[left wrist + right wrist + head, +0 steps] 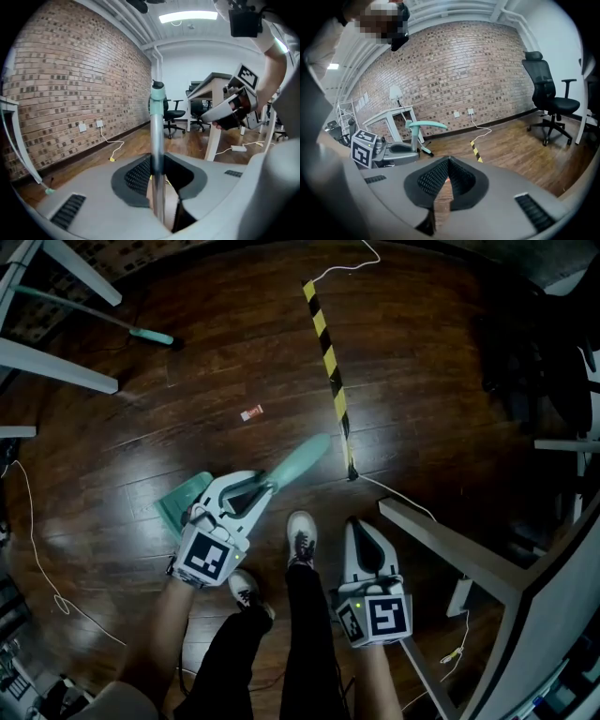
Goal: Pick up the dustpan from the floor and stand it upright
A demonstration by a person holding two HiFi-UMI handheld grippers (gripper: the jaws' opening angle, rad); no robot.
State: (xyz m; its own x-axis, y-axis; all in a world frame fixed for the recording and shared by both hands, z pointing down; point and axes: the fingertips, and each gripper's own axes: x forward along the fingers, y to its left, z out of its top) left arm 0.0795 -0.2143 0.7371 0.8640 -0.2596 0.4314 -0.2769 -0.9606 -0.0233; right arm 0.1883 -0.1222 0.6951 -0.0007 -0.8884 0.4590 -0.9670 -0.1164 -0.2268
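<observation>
**Dustpan held in the left jaws, handle slanting away**

Nearest the person's legs (305, 643), the right gripper (364, 538) sits at lower centre-right of the head view. Its jaws are brought together on nothing, and its own view shows only floor past the pads. Just left of it, the left gripper (251, 495) has its jaws clamped on the silver metal shaft (158, 168) of the teal plastic long-handled dustpan (184, 502). The pan shows at that gripper's left. From there the long axis runs up and right across the frame to the teal handle grip (305, 458), which points toward the black-and-yellow striped floor tape (328, 362).

In the left gripper view the shaft crosses the jaws nearly vertical — so I'd judge the pan end must go down onto the dark wooden floor (422, 381) under the left hand alone; the right is close beside it but idle.
</observation>
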